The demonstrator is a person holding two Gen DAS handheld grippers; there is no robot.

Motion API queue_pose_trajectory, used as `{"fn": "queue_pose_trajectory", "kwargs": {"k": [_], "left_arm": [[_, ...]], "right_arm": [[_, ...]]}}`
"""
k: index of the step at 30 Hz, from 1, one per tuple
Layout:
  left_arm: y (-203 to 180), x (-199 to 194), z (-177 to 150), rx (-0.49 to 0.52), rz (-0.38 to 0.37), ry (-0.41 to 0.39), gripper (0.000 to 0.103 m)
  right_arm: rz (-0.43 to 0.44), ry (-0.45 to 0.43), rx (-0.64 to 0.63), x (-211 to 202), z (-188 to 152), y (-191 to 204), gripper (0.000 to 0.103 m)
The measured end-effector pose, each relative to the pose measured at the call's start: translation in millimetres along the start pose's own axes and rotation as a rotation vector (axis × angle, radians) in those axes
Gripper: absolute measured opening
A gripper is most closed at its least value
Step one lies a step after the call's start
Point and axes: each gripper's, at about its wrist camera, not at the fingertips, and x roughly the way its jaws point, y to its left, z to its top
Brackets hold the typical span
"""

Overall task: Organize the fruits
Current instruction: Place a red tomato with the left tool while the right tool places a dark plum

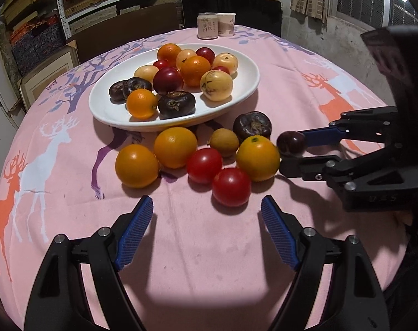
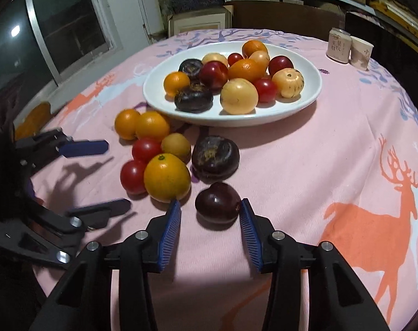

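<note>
right gripper at a dark purple round plum on the pink deer-print tablecloth

its blue pads flank the plum, right pad touching, left pad apart, so not yet grasping; left gripper spread wide and empty near a glossy red tomato; white oval plate of mixed fruit beyond

Loose fruit in front of plate.

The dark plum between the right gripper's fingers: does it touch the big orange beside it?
Apart. The right wrist view shows pink tablecloth between the dark plum and the big orange.
</note>
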Motion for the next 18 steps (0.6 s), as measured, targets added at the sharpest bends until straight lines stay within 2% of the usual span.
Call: {"fn": "queue_pose_trajectory", "kwargs": {"k": [3, 5, 7, 9, 11, 15, 18], "left_arm": [[2.6, 11.1, 4.2, -0.036, -0.007, 0.033, 0.077], [4.9, 12.6, 5.1, -0.060, -0.033, 0.037, 0.059], [1.8, 10.8, 5.4, -0.053, -0.044, 0.025, 0.044], [-2.4, 9.2, 5.3, -0.041, -0.035, 0.014, 0.041], [-4.9, 8.4, 4.7, -0.041, -0.053, 0.012, 0.031], [-6.1, 7.1, 3.3, -0.044, -0.062, 0.010, 0.030], [-6.0, 9.1, 4.1, -0.050, -0.065, 0.017, 0.032]], "right_arm": [[0.058, -0.004, 0.056, 1.9, 1.7, -8.8, 0.044], [0.078, -0.008, 0.093, 1.4, 1.4, -15.4, 0.036], [0.095, -0.012, 0.119, 0.6, 0.6, -20.0, 0.033], [0.113, -0.016, 0.138, 0.0, -0.5, -23.7, 0.032], [0.128, -0.021, 0.150, -0.5, -1.2, -25.9, 0.032], [0.136, -0.034, 0.156, -3.3, -2.6, -26.9, 0.032], [0.102, -0.031, 0.114, -4.1, -2.9, -18.9, 0.032]]}}
